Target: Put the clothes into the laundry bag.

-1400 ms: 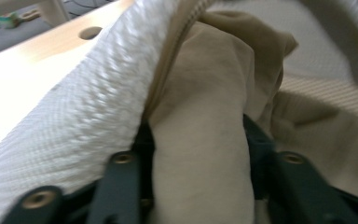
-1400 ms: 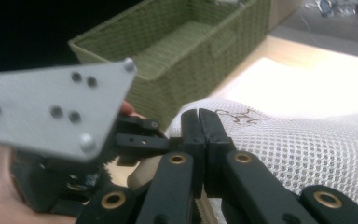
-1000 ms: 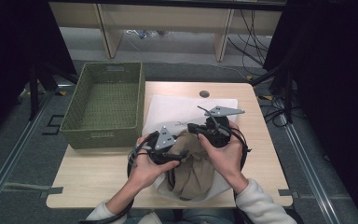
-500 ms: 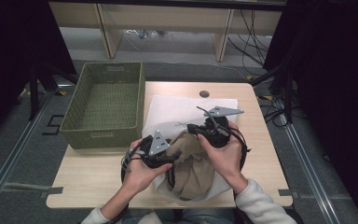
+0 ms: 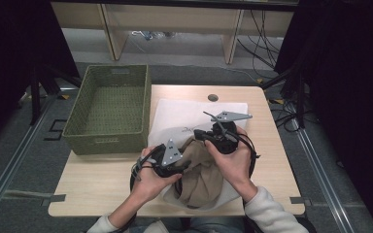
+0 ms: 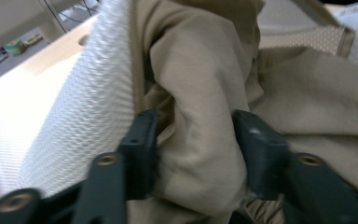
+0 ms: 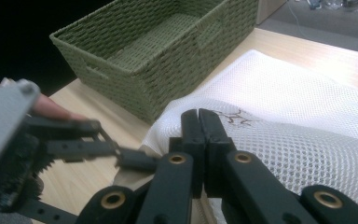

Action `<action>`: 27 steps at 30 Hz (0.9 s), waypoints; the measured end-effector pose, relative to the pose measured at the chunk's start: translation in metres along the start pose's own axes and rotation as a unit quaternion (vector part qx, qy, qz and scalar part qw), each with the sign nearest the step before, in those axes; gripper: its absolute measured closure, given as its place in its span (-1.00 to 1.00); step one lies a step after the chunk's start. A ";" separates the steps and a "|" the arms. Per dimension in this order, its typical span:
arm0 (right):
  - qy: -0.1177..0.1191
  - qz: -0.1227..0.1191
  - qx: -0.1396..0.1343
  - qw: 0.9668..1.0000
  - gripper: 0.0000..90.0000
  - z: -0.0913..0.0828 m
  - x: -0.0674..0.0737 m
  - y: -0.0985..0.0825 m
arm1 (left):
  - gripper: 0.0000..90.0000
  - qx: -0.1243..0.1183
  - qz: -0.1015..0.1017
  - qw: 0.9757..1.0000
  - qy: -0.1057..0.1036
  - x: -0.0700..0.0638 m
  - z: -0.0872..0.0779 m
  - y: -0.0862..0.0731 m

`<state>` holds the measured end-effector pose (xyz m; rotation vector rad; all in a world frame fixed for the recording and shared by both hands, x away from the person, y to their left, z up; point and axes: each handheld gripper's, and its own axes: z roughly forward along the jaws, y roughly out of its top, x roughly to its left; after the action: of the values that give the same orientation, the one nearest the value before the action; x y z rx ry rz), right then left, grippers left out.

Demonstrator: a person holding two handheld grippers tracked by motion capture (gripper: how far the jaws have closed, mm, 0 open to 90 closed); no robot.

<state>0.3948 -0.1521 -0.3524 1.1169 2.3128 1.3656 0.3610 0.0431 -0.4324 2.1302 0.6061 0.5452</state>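
A white mesh bag (image 5: 184, 114) lies on the table, and a beige garment (image 5: 201, 179) bulges out of its near end. My left gripper (image 5: 183, 166) has just been closing, and its jaws now press on a thick fold of the beige garment (image 6: 205, 84) from both sides. In the left gripper view, the left gripper (image 6: 196, 121) has the mesh bag (image 6: 88, 107) to its left. My right gripper (image 7: 199, 114) is shut at the bag's edge (image 7: 298, 107), and I cannot tell whether mesh is pinched. In the high view, the right gripper (image 5: 200, 136) sits just beyond the garment.
A green woven basket (image 5: 104, 141) stands empty at the table's left, with its wall (image 7: 177, 70) close to the bag. Bare wooden tabletop (image 5: 92, 189) lies in front of the basket. A small round hole (image 5: 212, 97) marks the far edge. My left gripper (image 7: 121, 144) crosses the right gripper view.
My left gripper's jaws have narrowed around the garment fold, and the left hand has shifted slightly toward me. The right hand and the bag have kept still.
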 end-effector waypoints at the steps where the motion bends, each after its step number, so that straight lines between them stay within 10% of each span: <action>1: 0.003 -0.002 -0.002 1.000 1.00 0.001 0.000 0.000 | 0.35 0.005 0.003 1.000 -0.001 -0.001 0.001 0.000; 7: 0.003 0.000 0.000 1.000 1.00 0.002 0.002 -0.001 | 0.78 0.010 -0.019 1.000 -0.019 -0.005 0.008 0.006; 10: 0.014 0.002 -0.002 1.000 1.00 0.001 0.005 0.000 | 0.85 -0.038 -0.072 0.996 -0.029 -0.004 0.003 0.015; 16: 0.031 -0.011 -0.037 0.999 1.00 -0.007 0.017 0.005 | 0.86 -0.104 -0.096 0.990 -0.023 -0.007 -0.013 0.035; 27: 0.030 -0.009 -0.028 0.999 1.00 -0.008 0.017 0.006 | 0.81 -0.065 -0.079 0.994 0.031 0.008 0.025 0.021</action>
<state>0.3824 -0.1434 -0.3404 1.0512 2.3039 1.4669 0.3867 0.0215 -0.4284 1.9303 0.7482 0.5495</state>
